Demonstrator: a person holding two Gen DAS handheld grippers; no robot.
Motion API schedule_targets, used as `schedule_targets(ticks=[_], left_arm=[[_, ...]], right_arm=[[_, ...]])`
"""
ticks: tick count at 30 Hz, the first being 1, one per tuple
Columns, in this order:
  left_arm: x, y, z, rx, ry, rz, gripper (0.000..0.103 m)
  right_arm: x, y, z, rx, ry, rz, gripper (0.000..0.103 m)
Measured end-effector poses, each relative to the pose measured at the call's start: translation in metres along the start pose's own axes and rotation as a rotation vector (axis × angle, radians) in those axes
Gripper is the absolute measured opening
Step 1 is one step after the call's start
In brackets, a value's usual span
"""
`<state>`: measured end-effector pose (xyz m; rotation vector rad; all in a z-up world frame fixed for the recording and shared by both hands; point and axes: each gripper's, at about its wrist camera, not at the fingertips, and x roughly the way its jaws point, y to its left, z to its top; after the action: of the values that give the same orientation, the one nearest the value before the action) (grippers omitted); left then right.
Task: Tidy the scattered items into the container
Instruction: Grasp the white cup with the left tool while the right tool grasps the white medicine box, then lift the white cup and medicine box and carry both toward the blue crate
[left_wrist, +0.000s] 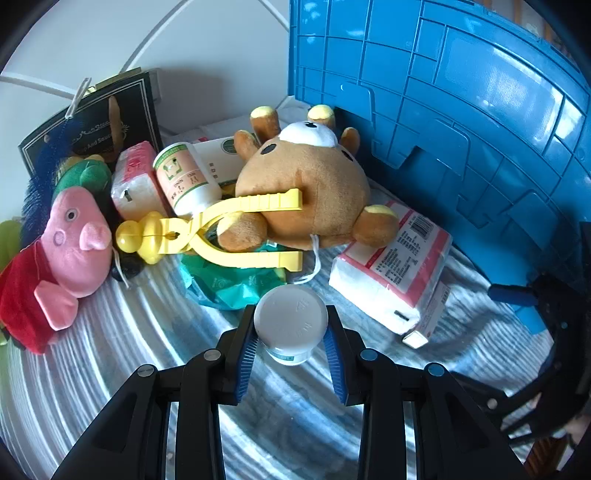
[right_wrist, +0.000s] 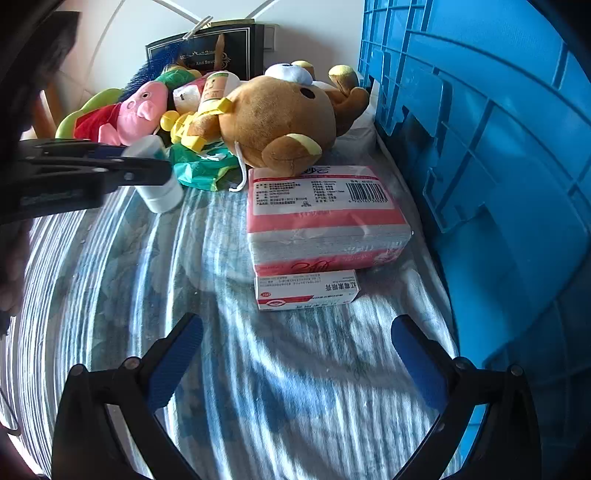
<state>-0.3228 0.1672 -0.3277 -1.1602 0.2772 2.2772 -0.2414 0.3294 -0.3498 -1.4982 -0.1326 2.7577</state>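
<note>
My left gripper (left_wrist: 291, 341) is shut on a small white bottle (left_wrist: 291, 319), held by its cap end just above the striped cloth; the bottle also shows in the right wrist view (right_wrist: 159, 184). Beyond it lie a green packet (left_wrist: 236, 284), yellow plastic tongs (left_wrist: 221, 232), a brown bear plush (left_wrist: 306, 192), a pink pig plush (left_wrist: 70, 251) and a second white bottle (left_wrist: 184, 177). A pink tissue pack (right_wrist: 325, 218) and a small medicine box (right_wrist: 306, 291) lie beside the blue crate (right_wrist: 498, 184). My right gripper (right_wrist: 295, 358) is open and empty, just short of the medicine box.
A black gift bag (left_wrist: 92, 122) stands against the wall at the back with a blue brush (left_wrist: 40, 177) before it. Another pink tissue pack (left_wrist: 135, 181) lies behind the pig. The blue crate's wall (left_wrist: 461, 110) rises along the right side.
</note>
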Motion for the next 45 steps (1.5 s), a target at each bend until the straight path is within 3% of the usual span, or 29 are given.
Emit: schedule_targets(ticks=[14, 17, 18, 19, 25, 36, 45], left_arm=[[-0.02, 0.033, -0.01, -0.075, -0.015, 0.057, 0.033], [-0.021, 0.035, -0.011, -0.088, -0.018, 0.061, 0.033], [-0.021, 0.035, -0.011, -0.091, -0.019, 0.062, 0.033], [-0.022, 0.035, -0.011, -0.093, -0.02, 0.064, 0.033], [-0.028, 0.036, -0.011, -0.099, -0.025, 0.071, 0.033], [-0.054, 0.042, -0.013, -0.115, -0.054, 0.079, 0.034], [-0.113, 0.046, -0.011, -0.129, -0.106, 0.08, 0.034]], right_arm=[[0.042, -0.007, 0.017, -0.016, 0.026, 0.042, 0.103], [0.042, -0.005, 0.016, -0.023, 0.031, 0.039, 0.093], [0.042, -0.005, 0.016, -0.025, 0.035, 0.036, 0.079], [0.041, -0.004, 0.015, -0.025, 0.036, 0.035, 0.073], [0.036, 0.001, 0.012, -0.024, 0.043, 0.044, 0.072], [0.0, 0.023, 0.022, -0.048, 0.019, 0.052, 0.072], [-0.069, 0.049, 0.042, -0.074, -0.033, 0.05, 0.072]])
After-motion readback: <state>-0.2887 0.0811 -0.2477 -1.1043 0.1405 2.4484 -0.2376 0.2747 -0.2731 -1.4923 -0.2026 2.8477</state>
